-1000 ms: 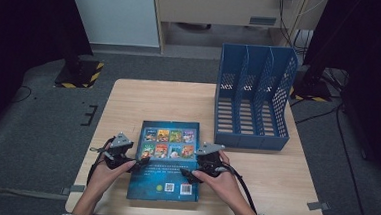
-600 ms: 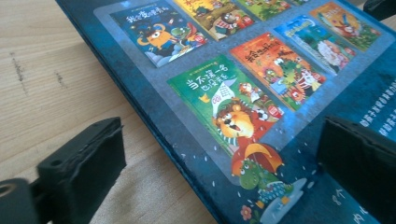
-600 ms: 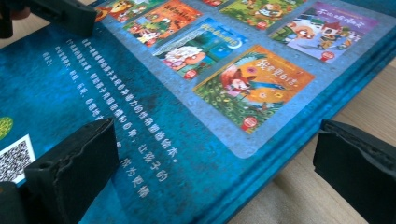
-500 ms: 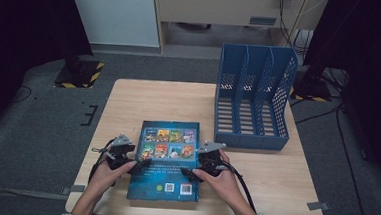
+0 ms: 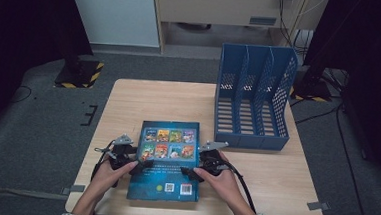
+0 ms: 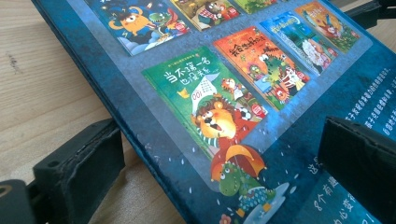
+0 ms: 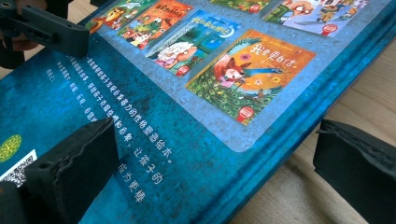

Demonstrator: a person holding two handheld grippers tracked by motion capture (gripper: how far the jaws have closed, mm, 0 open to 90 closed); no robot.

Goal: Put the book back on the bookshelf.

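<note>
A blue picture book (image 5: 166, 186) lies flat near the table's front edge, back cover up, with small cover pictures and a barcode. My left gripper (image 5: 142, 165) is at the book's left edge and stands open. In the left gripper view its jaws straddle that edge of the book (image 6: 261, 93), one jaw over the wood, the other over the cover. My right gripper (image 5: 187, 171) is at the right edge, also open. In the right gripper view, one jaw is over the book (image 7: 154, 121) and the other over bare table.
A blue three-slot file rack (image 5: 254, 99) stands upright at the back right of the wooden table (image 5: 144, 99), its slots holding nothing. Bare wood lies behind the book and to its left. Cables trail from both grippers towards the front edge.
</note>
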